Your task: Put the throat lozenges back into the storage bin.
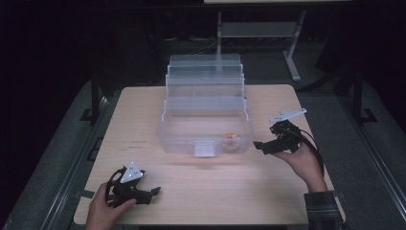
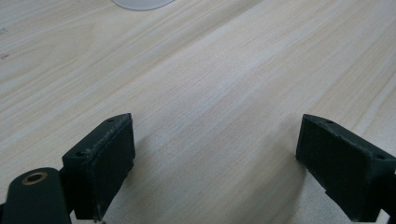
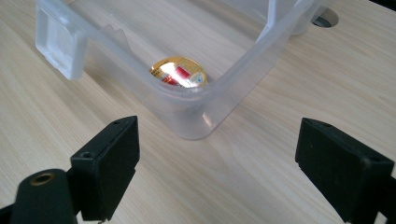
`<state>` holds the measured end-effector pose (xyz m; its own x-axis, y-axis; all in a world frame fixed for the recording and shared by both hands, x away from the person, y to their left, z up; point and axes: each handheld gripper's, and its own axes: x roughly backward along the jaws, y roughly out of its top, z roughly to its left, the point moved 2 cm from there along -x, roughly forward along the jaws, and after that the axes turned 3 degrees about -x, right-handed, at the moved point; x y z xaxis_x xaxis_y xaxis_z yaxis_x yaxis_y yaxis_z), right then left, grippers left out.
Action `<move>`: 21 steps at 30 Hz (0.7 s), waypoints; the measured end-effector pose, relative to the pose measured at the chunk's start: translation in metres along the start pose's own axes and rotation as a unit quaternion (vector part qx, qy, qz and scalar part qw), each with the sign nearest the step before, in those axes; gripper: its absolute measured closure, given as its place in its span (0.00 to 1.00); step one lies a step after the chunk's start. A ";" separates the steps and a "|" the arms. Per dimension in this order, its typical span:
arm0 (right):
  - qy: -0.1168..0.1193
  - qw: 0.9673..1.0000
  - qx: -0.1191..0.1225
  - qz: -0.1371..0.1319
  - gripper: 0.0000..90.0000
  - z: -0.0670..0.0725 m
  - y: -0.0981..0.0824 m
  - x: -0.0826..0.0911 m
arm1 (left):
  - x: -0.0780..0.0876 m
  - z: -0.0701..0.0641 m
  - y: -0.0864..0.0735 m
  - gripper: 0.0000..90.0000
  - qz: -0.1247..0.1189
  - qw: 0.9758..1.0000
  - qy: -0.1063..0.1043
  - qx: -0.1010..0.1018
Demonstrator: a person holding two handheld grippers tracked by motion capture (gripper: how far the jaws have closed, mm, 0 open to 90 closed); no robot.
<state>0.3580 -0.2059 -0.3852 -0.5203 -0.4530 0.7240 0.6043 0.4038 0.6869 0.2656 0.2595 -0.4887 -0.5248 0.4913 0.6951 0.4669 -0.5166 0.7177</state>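
Observation:
A clear plastic tiered box point(image 1: 206, 103) stands open in the middle of the wooden table point(image 1: 143, 110). Inside its bottom tray, at the front right corner, lies a small round gold-topped object point(image 1: 231, 136) with a red mark; the right gripper view looks down on that gold object point(image 3: 179, 73) over the tray's corner wall point(image 3: 205, 100). My right gripper point(image 1: 261, 146) is open just right of that corner, with nothing between its jaws, and appears as the right gripper point(image 3: 217, 163). My left gripper point(image 1: 154, 191) rests open on the table near the front left, above bare wood at the left gripper point(image 2: 215, 158).
The box's latch tab point(image 1: 204, 148) sticks out at the front of the tray. A round cable hole point(image 3: 325, 19) sits in the tabletop behind the box. Bare wood stretches between the two grippers. A metal stand point(image 1: 292, 52) rises behind the table.

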 end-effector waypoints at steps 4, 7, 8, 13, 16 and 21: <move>-0.003 1.000 -0.005 -0.003 0.12 -0.001 -0.009 0.002 | 0.000 0.000 0.000 0.12 0.000 1.000 0.000 0.000; -0.009 1.000 -0.004 -0.006 0.12 -0.003 -0.016 0.003 | 0.000 0.000 0.000 0.12 0.000 1.000 0.000 0.000; -0.010 1.000 -0.006 -0.009 0.11 -0.003 -0.018 0.004 | 0.000 0.000 0.000 0.12 0.000 1.000 0.000 0.000; -0.011 1.000 -0.013 -0.012 0.09 -0.006 -0.029 0.007 | 0.000 0.000 0.000 0.12 0.000 1.000 0.000 -0.001; -0.015 1.000 -0.018 -0.016 0.08 -0.008 -0.037 0.007 | 0.000 0.000 0.000 0.12 0.000 1.000 0.000 0.000; -0.026 0.999 -0.026 -0.014 0.07 -0.010 -0.050 0.008 | 0.000 0.000 0.000 0.12 0.000 1.000 0.000 0.000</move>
<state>0.3299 -0.2376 -0.4139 -0.5676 -0.4204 0.7079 0.6190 0.3490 0.7036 0.2655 0.2595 -0.4886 -0.5245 0.4913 0.6953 0.4674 -0.5164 0.7175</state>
